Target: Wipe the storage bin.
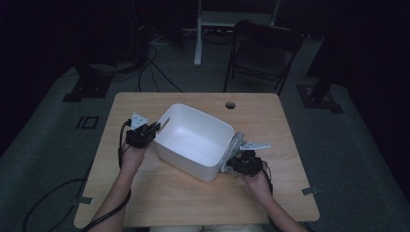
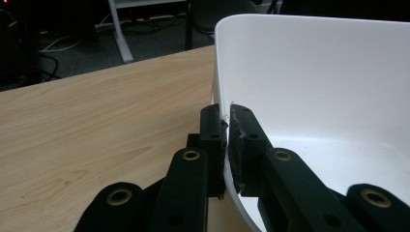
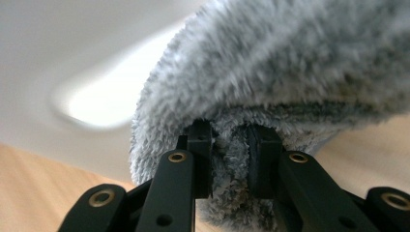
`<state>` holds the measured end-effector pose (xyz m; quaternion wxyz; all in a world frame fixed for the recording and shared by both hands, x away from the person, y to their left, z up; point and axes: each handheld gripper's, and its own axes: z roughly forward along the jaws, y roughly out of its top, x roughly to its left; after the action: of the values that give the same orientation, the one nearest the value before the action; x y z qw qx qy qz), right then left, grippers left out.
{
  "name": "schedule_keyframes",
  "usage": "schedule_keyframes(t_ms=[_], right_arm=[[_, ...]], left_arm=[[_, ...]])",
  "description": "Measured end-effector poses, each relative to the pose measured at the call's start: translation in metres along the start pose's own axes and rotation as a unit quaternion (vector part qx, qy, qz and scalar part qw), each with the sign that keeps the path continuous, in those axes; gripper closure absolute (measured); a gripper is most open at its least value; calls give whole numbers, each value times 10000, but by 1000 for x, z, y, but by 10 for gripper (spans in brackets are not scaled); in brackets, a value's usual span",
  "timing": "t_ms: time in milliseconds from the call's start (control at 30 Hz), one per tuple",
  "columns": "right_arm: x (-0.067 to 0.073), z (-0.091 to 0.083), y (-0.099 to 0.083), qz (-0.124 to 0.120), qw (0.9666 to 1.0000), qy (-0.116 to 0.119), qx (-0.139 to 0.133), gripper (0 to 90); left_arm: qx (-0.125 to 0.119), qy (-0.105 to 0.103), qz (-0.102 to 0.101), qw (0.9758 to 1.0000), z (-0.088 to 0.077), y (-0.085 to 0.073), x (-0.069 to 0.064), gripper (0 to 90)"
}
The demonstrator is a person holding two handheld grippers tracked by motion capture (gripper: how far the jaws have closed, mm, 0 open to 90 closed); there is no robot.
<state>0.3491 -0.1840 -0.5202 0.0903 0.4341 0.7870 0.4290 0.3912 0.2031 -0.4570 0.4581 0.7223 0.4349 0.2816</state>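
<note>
Grey cloth (image 3: 270, 72) — blurred, edges cut off — against white tub (image 1: 193, 140); right gripper (image 3: 229, 145) clamped

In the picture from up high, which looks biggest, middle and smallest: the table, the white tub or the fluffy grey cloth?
1. Table, largest.
2. White tub, middle.
3. Fluffy grey cloth, smallest, though part of it is bunched in the right hand-held gripper.

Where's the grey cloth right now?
The grey fluffy cloth is pinched in the right gripper, pressed against the outer right wall of the white tub on the table's right half in the high view.
</note>
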Motion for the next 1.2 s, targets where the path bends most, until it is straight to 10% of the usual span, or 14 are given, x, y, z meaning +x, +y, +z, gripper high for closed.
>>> schedule_keyframes(t_ms=[233,567,767,1200], right_arm=[[-7,7,-6,186,9995,29,253,757],[42,-76,-4,-9,9915,818,-1015,755],[55,-50,-6,-215,9947,588,-818,752],[20,4,-24,7,9998,143,157,754]], left_arm=[[-18,195,-4,9998,0,0,-3,855],[-53,286,-60,9996,2,0,-5,862],[-107,49,-144,9998,2,-2,-2,860],[-16,86,-22,10000,1,0,-4,857]])
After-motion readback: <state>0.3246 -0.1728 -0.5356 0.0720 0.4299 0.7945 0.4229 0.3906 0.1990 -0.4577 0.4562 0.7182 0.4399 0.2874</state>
